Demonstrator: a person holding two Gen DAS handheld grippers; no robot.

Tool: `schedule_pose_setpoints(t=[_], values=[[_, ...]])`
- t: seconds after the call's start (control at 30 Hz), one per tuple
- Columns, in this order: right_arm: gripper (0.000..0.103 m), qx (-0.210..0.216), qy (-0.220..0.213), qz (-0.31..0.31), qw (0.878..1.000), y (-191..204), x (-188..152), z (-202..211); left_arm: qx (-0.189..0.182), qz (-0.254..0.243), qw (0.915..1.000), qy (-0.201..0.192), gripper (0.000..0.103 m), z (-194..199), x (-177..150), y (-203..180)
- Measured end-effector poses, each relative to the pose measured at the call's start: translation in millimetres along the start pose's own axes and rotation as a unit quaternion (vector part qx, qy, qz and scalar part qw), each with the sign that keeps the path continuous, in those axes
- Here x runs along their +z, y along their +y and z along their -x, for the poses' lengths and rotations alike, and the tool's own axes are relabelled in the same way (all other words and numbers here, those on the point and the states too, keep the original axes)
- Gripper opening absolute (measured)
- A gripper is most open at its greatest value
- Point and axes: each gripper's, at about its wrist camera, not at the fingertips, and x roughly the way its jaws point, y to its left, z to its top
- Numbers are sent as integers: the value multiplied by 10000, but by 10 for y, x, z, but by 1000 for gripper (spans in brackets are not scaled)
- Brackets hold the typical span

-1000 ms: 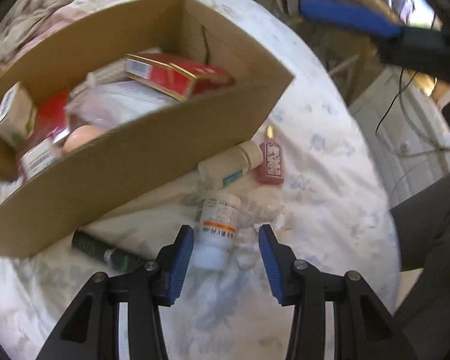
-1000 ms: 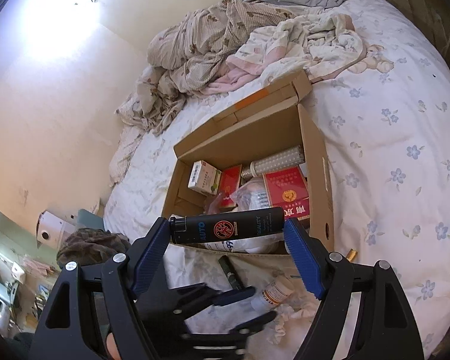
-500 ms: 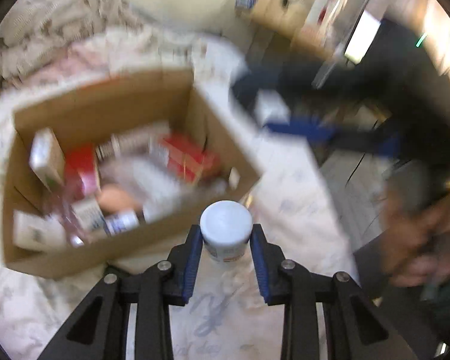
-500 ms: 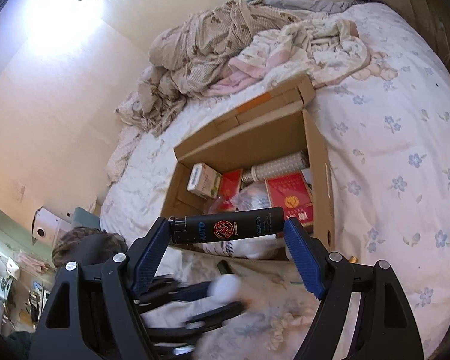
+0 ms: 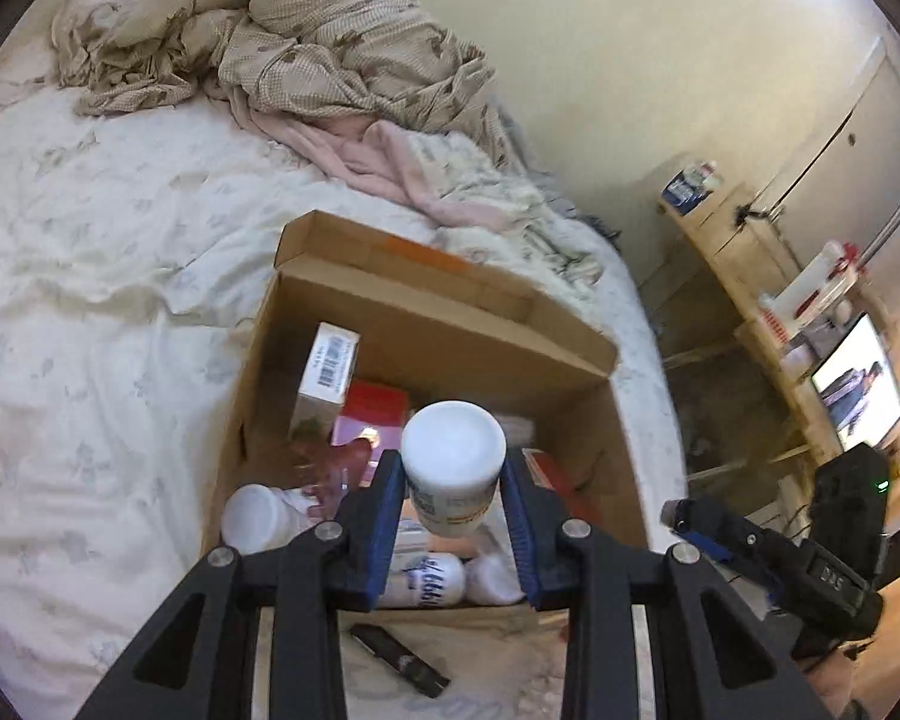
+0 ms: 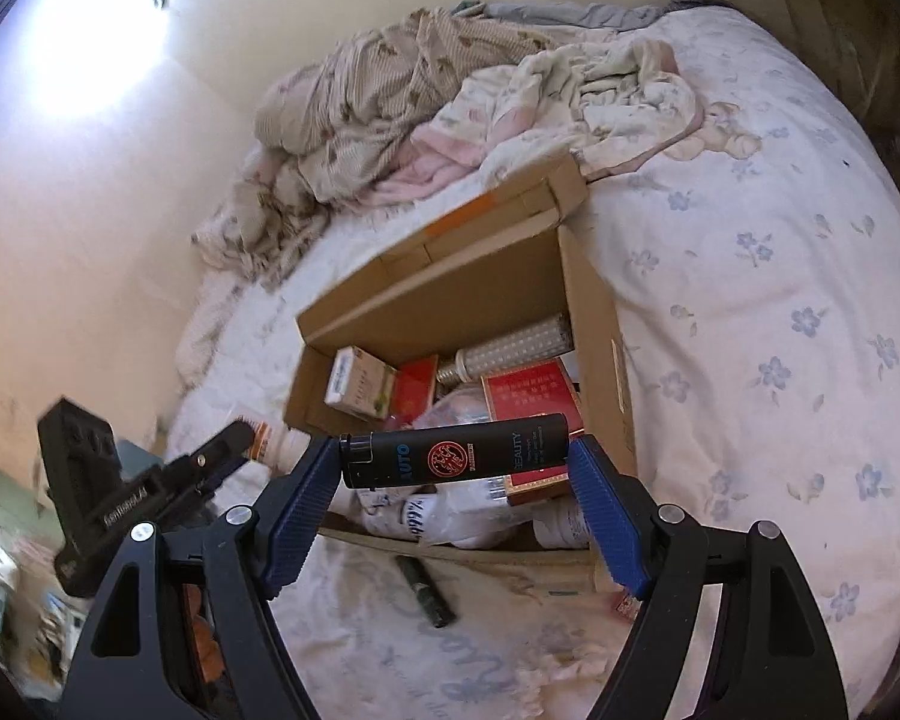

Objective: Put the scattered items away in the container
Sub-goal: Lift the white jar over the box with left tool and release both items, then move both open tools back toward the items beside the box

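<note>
An open cardboard box sits on the bed, holding several packets and bottles. My left gripper is shut on a white-capped pill bottle, held upright over the box's near part. In the right wrist view, my right gripper is shut on a black lighter, gripped end to end and hanging above the box near its front wall. At that view's left edge the left gripper shows with the bottle. A dark tube lies on the sheet in front of the box.
Crumpled blankets pile up at the head of the bed. A flowered sheet spreads to the box's right. A wooden shelf with a screen stands beyond the bed's edge. A small pink bottle peeks out by my right finger.
The left gripper closed on the white bottle lying on the sheet, lifted it and swung it up over the box, turning as it went. The right gripper stayed put with the lighter.
</note>
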Motion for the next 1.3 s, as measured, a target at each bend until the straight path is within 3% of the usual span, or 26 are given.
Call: schedule_pose_setpoints(t=[0.27, 0.4, 0.5, 0.6, 0.73, 0.93, 0.97, 1.1, 1.2, 1.3], values=[[82, -720, 167, 1160, 9905, 391, -51, -438, 349, -240, 9987, 280, 35, -253, -63, -78], [84, -1183, 139, 1549, 9807, 472, -89, -497, 332, -289, 9980, 459, 76, -288, -106, -68], [89, -1290, 68, 1584, 9789, 455, -89, -430, 321, -327, 9983, 365, 77, -224, -122, -96], [90, -1178, -27, 1333, 9841, 363, -45, -337, 269, -229, 9987, 370, 77, -156, -86, -146], [91, -701, -43, 810, 9942, 236, 21, -218, -25, -79, 9996, 276, 77, 78, -80, -217], [88, -549, -243, 485, 9970, 137, -29, 54, 194, -748, 9958, 488, 77, 426, -152, -316], [85, -533, -277, 524, 9968, 147, -43, 101, 210, -825, 9949, 538, 77, 490, -187, -293], [51, -285, -369, 678, 9966, 204, -80, 267, 223, -719, 9947, 699, 77, 555, -351, -116], [51, -189, -367, 793, 9960, 262, -125, 307, 122, -328, 9956, 867, 77, 493, -448, 35], [51, -59, -134, 902, 9958, 289, -234, 260, 311, -406, 9947, 892, 77, 454, -477, 56]])
